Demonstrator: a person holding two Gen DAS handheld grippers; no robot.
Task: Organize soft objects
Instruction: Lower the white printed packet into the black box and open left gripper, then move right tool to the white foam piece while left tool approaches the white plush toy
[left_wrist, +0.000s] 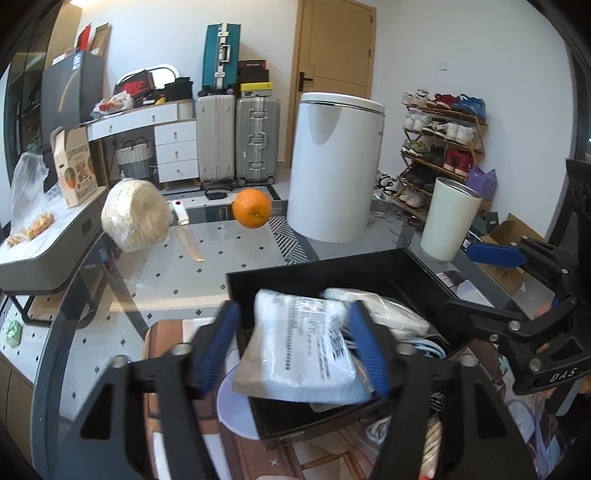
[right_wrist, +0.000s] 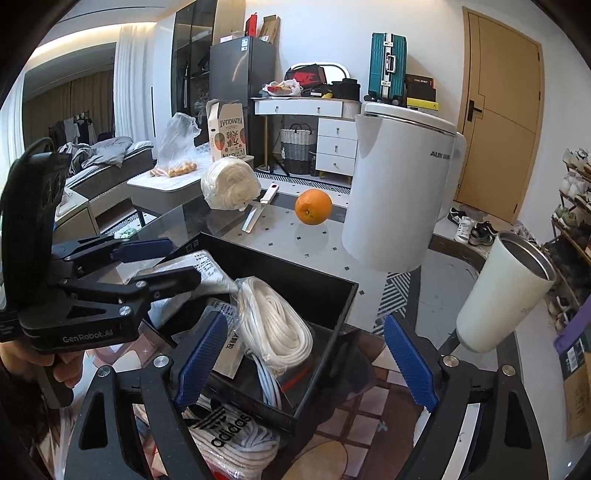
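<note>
Soft packages fill the black box (left_wrist: 317, 269) that sits at the near edge of the glass table (left_wrist: 229, 258). One of them, a white plastic-wrapped pack (left_wrist: 303, 343) printed with dark text, lies tilted over the box's near-left rim, between the blue pads of the left gripper (left_wrist: 295, 347). The right pad touches the pack's edge while the left pad stands just clear of it, so the jaws are parted around the pack and not clamping it. In the right wrist view the same pack (right_wrist: 199, 266) shows beneath the left gripper (right_wrist: 162, 262), whose fingers reach in from the left.

Deeper in the box lies a bagged coil of white rope (right_wrist: 273, 325), with a pale blue cable (right_wrist: 269, 384) under it. The right gripper (right_wrist: 303, 362) hangs over the box's near-right corner with its jaws spread wide and nothing between them. A white bag printed with adidas (right_wrist: 225, 432) lies just in front of the box, on a patterned mat (right_wrist: 351, 424).

Farther back on the table rest an orange (left_wrist: 252, 208), a large wrapped bundle of cream cord (left_wrist: 135, 214) to the left of it, and a knife with a white handle (left_wrist: 186, 232) between them. A white cylindrical appliance (left_wrist: 334, 166) stands to the right of the orange, and a cream tumbler (left_wrist: 448, 219) stands nearer, to the right of that.
</note>
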